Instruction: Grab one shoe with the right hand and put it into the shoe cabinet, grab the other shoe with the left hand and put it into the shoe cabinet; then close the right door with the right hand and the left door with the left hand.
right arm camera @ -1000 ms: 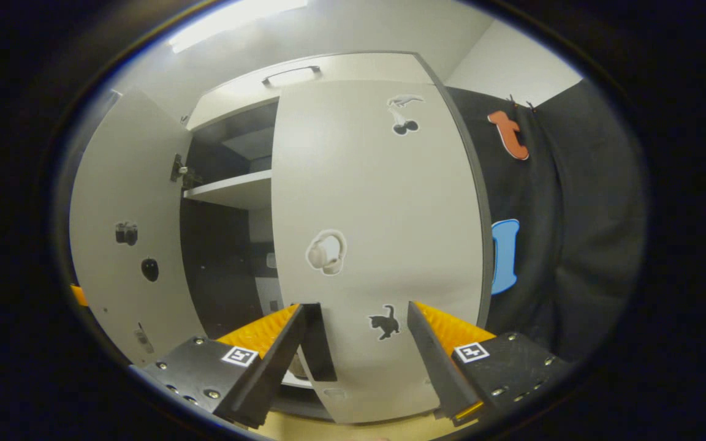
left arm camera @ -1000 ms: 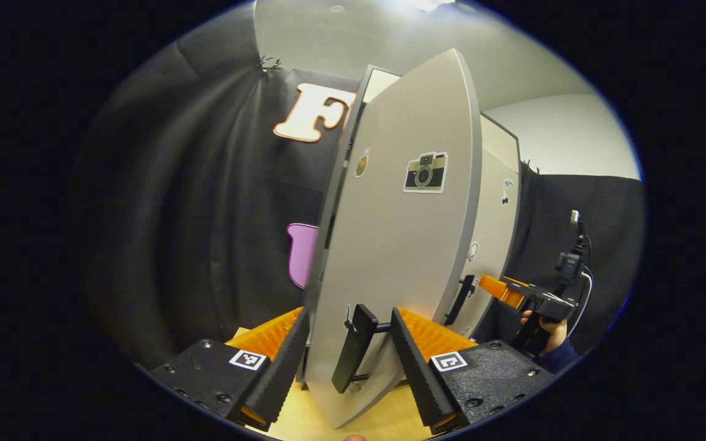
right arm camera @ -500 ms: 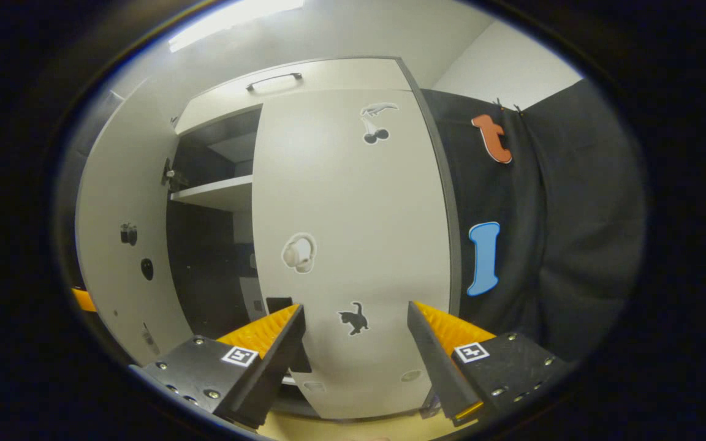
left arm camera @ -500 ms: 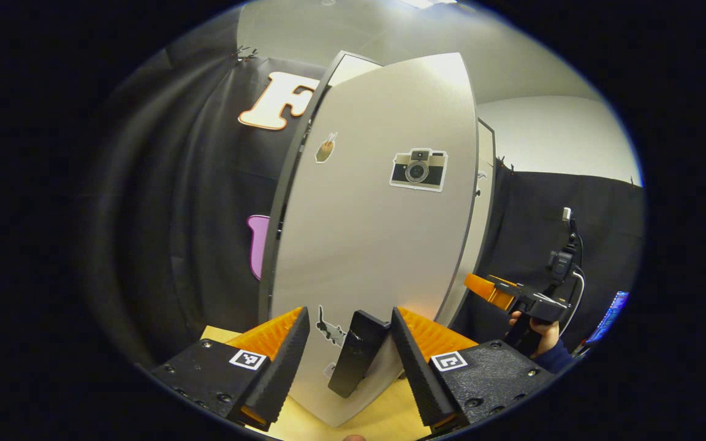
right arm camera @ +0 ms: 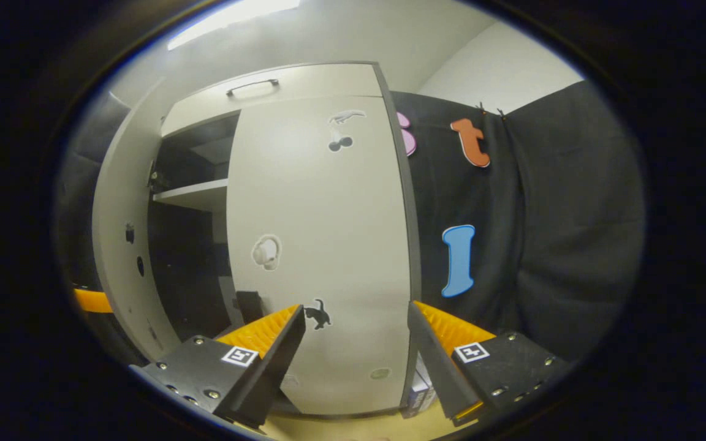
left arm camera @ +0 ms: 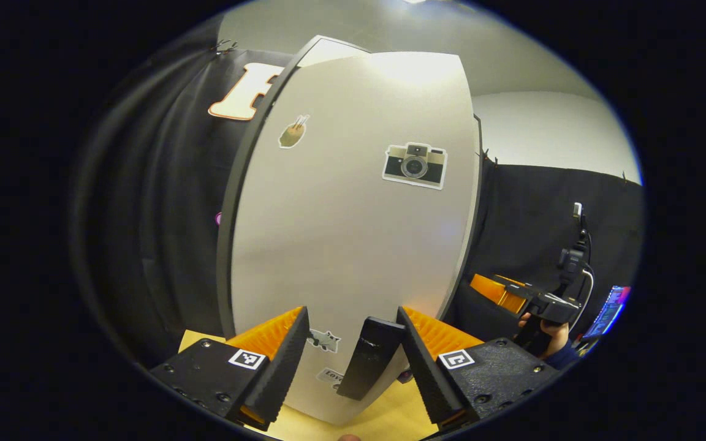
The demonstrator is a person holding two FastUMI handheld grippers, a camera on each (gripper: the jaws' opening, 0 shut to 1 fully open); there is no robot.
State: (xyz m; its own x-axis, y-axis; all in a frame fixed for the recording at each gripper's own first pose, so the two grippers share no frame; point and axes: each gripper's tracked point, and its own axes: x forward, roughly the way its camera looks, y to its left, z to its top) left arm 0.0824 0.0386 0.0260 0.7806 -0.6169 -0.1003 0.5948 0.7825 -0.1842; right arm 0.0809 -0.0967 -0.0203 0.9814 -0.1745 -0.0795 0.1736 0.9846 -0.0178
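Two doors are nearly home. Left hand-held gripper [left arm camera: 349, 355], jaws apart, straddles the handle [left arm camera: 370, 356] of the left door [left arm camera: 347, 233]; a finger could catch there as it shuts. Right hand-held gripper [right arm camera: 354, 343], also spread, faces the closed right door [right arm camera: 322, 257]. Shoes hidden inside the shoe cabinet [right arm camera: 193, 196].

Staged recording booth, not a lived-in home. Draped black cloth backdrop [right arm camera: 549, 233] pinned up along plain white walls [left arm camera: 549, 131]. Freestanding pale grey shoe cabinet [right arm camera: 322, 257] dotted with stickers, standing on a light wooden floor panel [left arm camera: 383, 422]. Cabled handheld rig gripped by a hand [left arm camera: 552, 334] off to one side, glowing screen [left arm camera: 607, 312] just beyond it.
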